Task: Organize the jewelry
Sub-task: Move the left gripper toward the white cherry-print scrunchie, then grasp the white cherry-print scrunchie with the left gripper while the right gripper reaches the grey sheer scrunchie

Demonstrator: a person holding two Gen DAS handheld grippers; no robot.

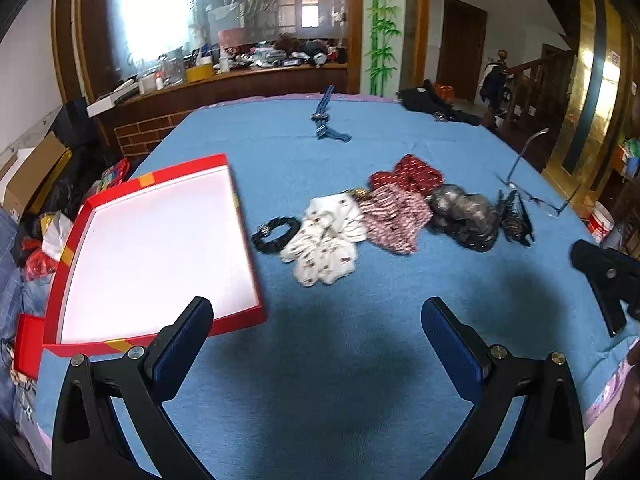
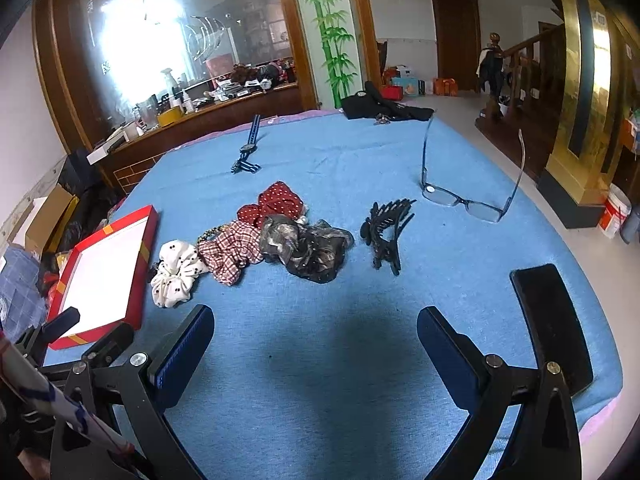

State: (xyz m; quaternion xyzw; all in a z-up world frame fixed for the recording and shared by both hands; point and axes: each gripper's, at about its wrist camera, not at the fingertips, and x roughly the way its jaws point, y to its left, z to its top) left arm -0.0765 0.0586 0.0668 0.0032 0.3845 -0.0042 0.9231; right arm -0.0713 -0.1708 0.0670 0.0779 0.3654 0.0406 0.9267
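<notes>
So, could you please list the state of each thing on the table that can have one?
Red box: open, nothing inside.
Glasses: unfolded, upside down on the lenses, arms up.
Black hair claw: lying on its side, apart from the pile.
Scrunchies: loose in a heap beside the box, none put away.
Watch: strap laid out flat.
Left gripper: open, holding nothing.
Right gripper: open, holding nothing.

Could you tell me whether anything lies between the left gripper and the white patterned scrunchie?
Nothing visible does: only bare blue cloth separates the open left gripper from the white patterned scrunchie.
</notes>
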